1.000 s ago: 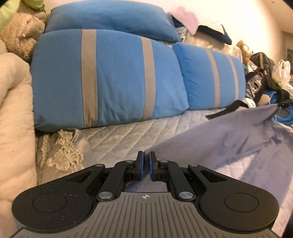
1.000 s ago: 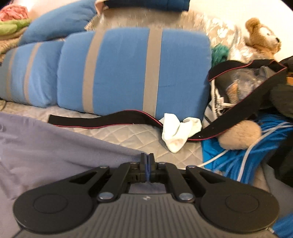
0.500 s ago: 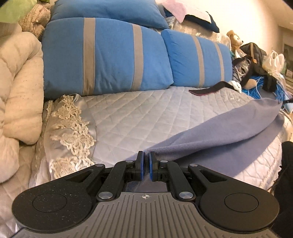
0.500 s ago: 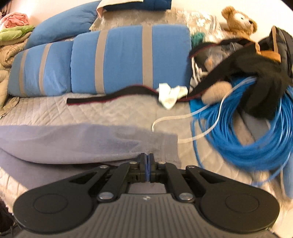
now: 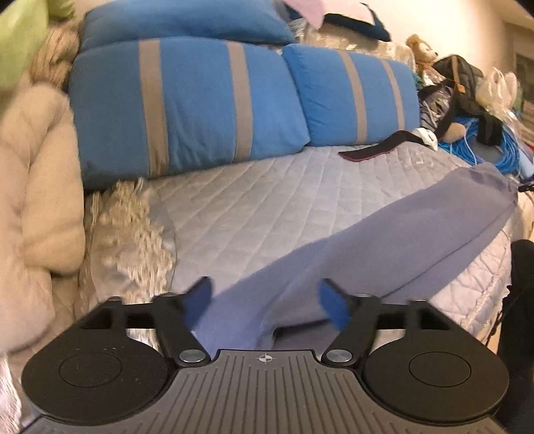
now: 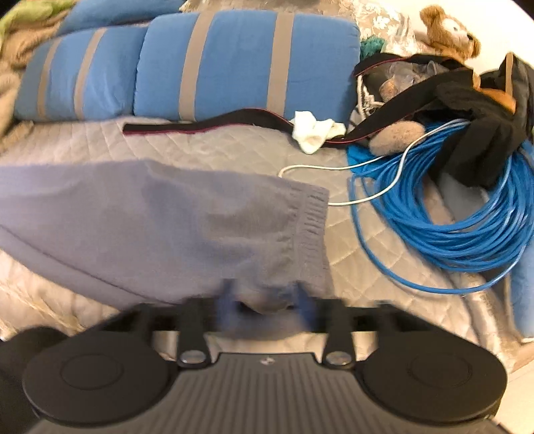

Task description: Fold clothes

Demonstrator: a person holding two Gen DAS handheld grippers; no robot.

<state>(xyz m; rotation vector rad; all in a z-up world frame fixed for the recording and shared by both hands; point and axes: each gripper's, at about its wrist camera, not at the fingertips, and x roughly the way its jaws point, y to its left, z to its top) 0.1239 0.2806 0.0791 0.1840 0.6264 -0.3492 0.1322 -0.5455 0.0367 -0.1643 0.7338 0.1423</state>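
Note:
A lavender-grey garment [image 5: 383, 240] lies folded lengthwise across the quilted bed [image 5: 253, 200], running from near me toward the right. My left gripper [image 5: 267, 300] is opening; its blue pads stand wide apart, with the garment's near end lying loose between them. In the right wrist view the same garment [image 6: 150, 213] shows its ribbed waistband [image 6: 312, 217] at the right end. My right gripper [image 6: 265, 300] is also opening, motion-blurred, its jaws spread with the cloth's edge lying slack between them.
Blue striped cushions [image 5: 187, 106] line the back of the bed. A cream duvet [image 5: 30, 200] and lace-trimmed cloth [image 5: 133, 240] lie at left. A blue cable coil [image 6: 450, 207], black strap [image 6: 207, 125], white sock [image 6: 313, 132], black bag and teddy bear [image 6: 447, 30] crowd the right.
Both grippers were shut on the garment's ends and pulled back toward me, laying it down on the bed. Now both have sprung apart and the cloth lies loose.

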